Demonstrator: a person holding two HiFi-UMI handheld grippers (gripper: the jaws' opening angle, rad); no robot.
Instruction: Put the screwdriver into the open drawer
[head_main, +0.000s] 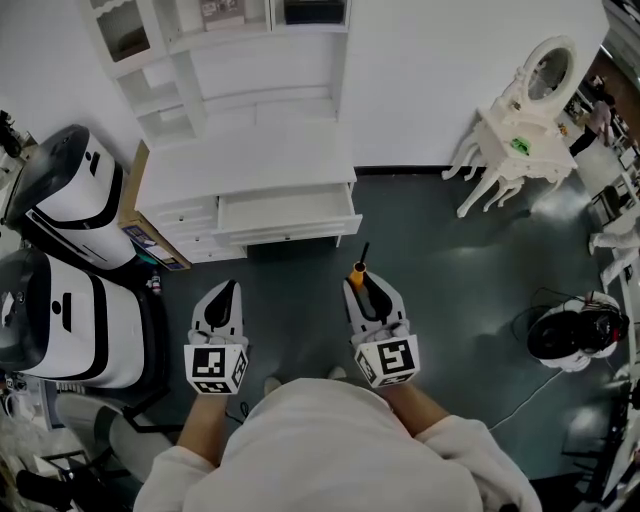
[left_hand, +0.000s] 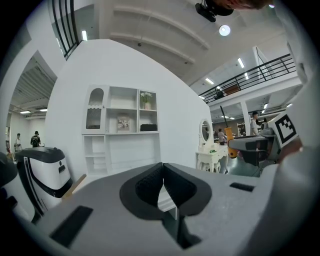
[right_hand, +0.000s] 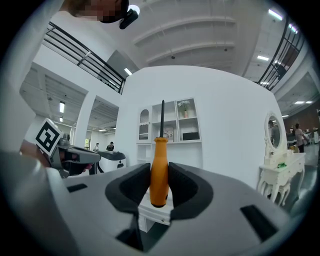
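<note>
My right gripper (head_main: 362, 283) (right_hand: 159, 182) is shut on a screwdriver (right_hand: 159, 170) with an orange handle and a dark shaft that points upward; in the head view the screwdriver (head_main: 359, 266) pokes out ahead of the jaws. The open drawer (head_main: 288, 214) of a white desk (head_main: 250, 160) stands pulled out, just ahead and to the left of that gripper. My left gripper (head_main: 222, 300) (left_hand: 162, 186) hangs shut and empty beside it, level with the right one. From the left gripper view the right gripper (left_hand: 255, 147) with the orange handle shows at the right.
White shelving (head_main: 220, 60) rises behind the desk. Two white and black machines (head_main: 70, 190) stand at the left, a cardboard sheet (head_main: 140, 225) leaning by the desk. A white dressing table with a mirror (head_main: 525, 130) stands at the right, a round black and white device (head_main: 568, 335) on the dark floor.
</note>
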